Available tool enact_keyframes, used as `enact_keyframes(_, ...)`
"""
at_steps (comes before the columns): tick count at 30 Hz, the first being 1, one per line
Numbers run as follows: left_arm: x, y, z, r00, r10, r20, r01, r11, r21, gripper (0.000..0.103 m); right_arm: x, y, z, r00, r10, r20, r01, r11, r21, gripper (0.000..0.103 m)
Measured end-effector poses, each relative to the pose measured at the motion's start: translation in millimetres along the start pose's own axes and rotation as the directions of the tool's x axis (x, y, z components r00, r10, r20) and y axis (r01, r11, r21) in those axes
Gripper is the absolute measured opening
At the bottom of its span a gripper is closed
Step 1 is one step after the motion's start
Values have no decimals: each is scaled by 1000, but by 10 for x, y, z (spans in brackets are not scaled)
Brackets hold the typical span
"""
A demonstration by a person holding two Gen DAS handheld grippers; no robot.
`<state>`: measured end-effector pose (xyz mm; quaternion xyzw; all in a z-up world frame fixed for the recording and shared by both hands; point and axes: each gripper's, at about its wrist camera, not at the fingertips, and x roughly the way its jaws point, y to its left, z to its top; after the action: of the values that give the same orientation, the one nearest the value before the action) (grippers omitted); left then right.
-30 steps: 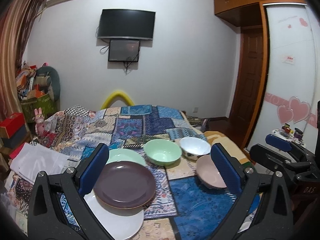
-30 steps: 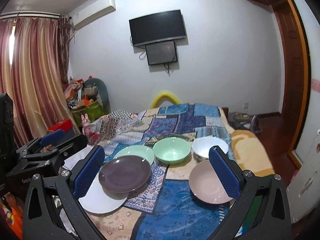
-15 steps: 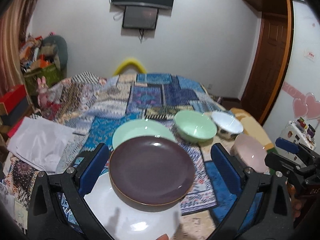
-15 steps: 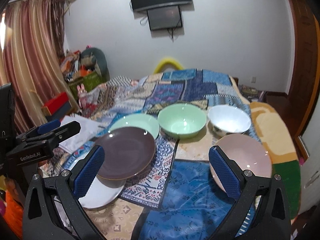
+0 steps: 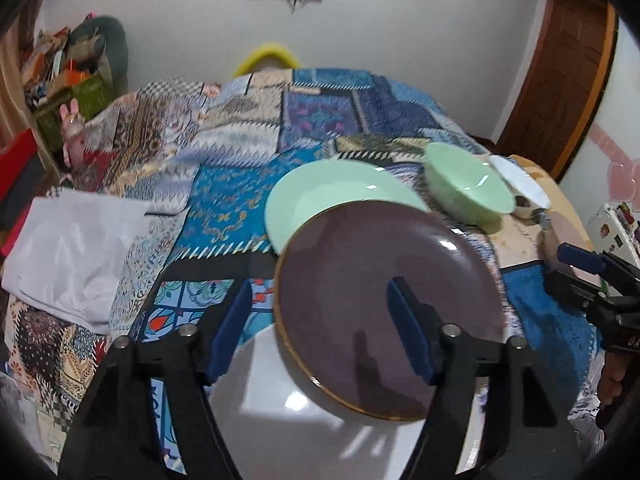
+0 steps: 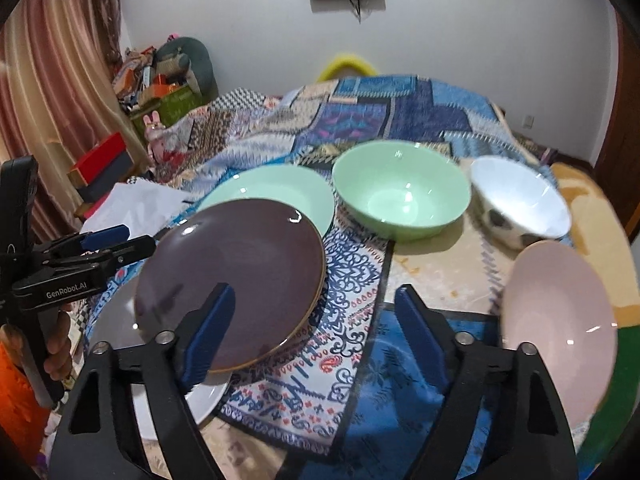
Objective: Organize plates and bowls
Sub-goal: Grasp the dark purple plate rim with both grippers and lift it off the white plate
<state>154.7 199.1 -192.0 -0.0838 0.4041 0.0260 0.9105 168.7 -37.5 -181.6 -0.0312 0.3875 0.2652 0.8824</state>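
My left gripper [image 5: 320, 320] is spread wide, with nothing between its blue pads. One pad sits over the purple plate [image 5: 360, 280] and the other is off to its left side. I cannot tell if a pad touches the plate. My right gripper [image 6: 316, 328] is spread wide too and holds nothing. Its left pad is in front of the purple plate and its right pad is over the blue patch of the blanket [image 6: 360, 120].

The right camera shows all the dishes well. The purple plate lies partly on a white plate [image 6: 116, 324]. A light green plate [image 6: 276, 184] is just behind it. Next comes a deep green bowl [image 6: 400, 200], then a white bowl [image 6: 520, 200] with dark spots on its outside. A pink bowl [image 6: 560, 320] is near my right pad, and it looks tipped up on its side. The left camera barely shows the pink bowl at all; my other gripper hides it there. The white bowl is only a thin sliver in that view.

The left camera shows a big white sheet [image 5: 72, 248] on the bed more fully than the right one does.

The dishes are smooth, round and shiny, with small bright spots of light on them. The purple plate has a thin gold-brown rim. The blanket is soft patchwork with many patterns. Both pictures are a bit blurry at the edges.
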Motion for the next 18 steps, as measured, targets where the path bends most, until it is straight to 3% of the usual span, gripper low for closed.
enact_keyframes(6, 284, 209, -16, 996, -46, -81, 43, 998, -42, 49, 254, -89, -16, 996, 53, -70, -49, 997, 67, 53)
enact_keyframes(18, 487, 295, -21, 985, -102, -137, 92, 992, -83, 25, 528, -45, -71, 986, 92, -137, -81, 994, 79, 32)
